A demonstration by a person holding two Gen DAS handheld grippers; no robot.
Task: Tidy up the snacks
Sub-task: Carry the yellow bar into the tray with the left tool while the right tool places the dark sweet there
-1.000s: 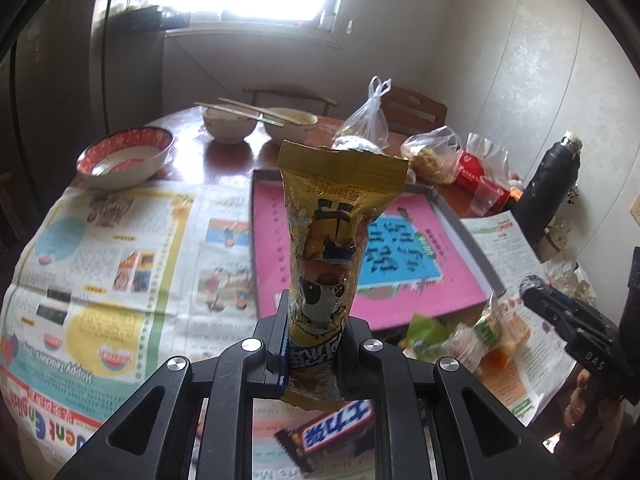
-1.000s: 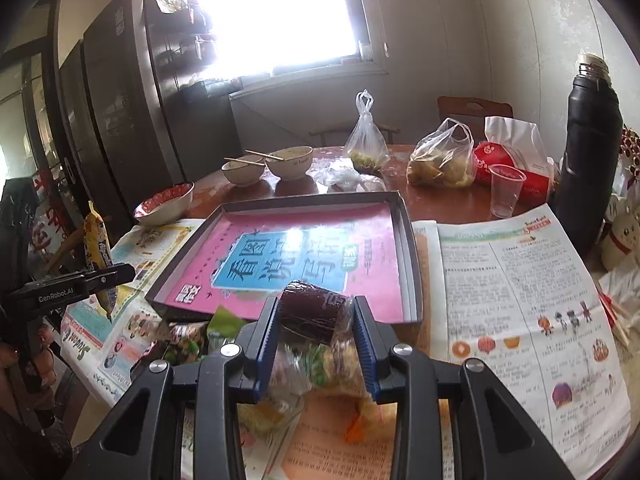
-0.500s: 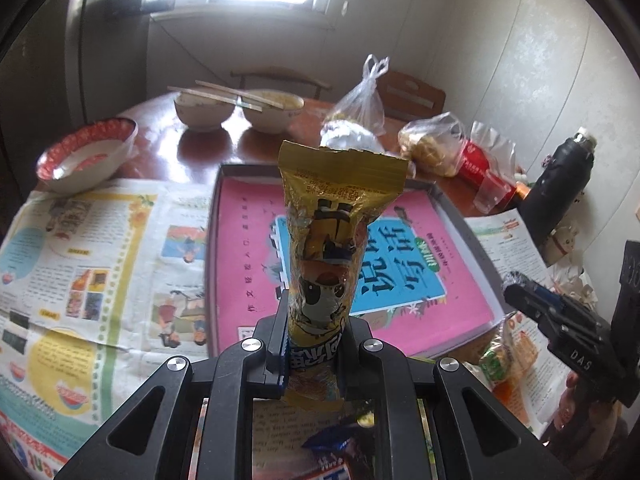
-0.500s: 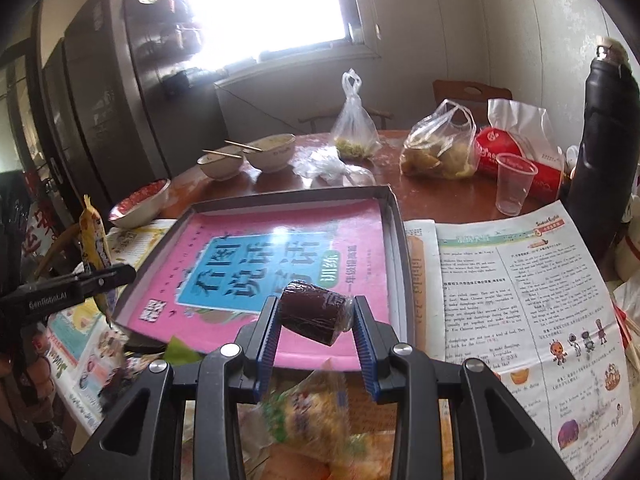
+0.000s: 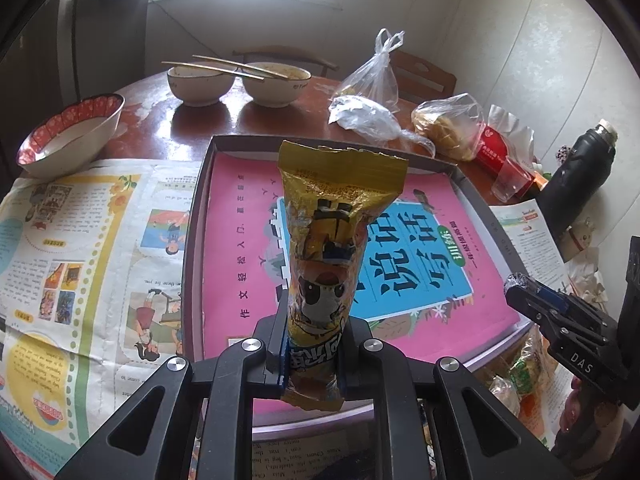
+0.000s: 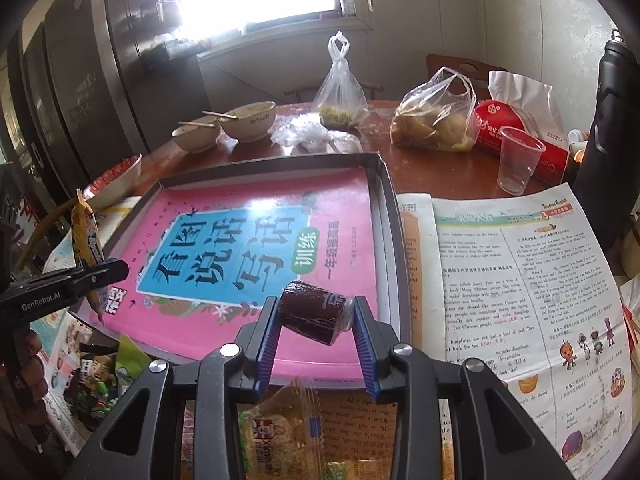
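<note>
My left gripper (image 5: 312, 344) is shut on a tall yellow snack packet (image 5: 336, 240) with a cartoon face, held upright above the near edge of the grey tray (image 5: 196, 216) lined with a pink book cover. My right gripper (image 6: 316, 320) is shut on a small dark red wrapped roll (image 6: 312, 312), held over the tray's near right corner (image 6: 394, 280). The left gripper with the yellow packet (image 6: 86, 236) shows at the left of the right wrist view. The right gripper (image 5: 516, 286) shows at the right of the left wrist view.
Loose snack packets (image 6: 276, 432) lie on newspaper (image 6: 520, 280) in front of the tray. Two bowls with chopsticks (image 5: 236, 80), a red-rimmed bowl (image 5: 68, 132), plastic bags (image 6: 432, 120), a plastic cup (image 6: 518, 160), a red tissue pack (image 6: 520, 140) and a black flask (image 5: 576, 176) stand behind.
Both grippers have moved forward with their snacks, from over the newspaper and loose packets to above the tray's near edge. Both stay shut on what they hold.
</note>
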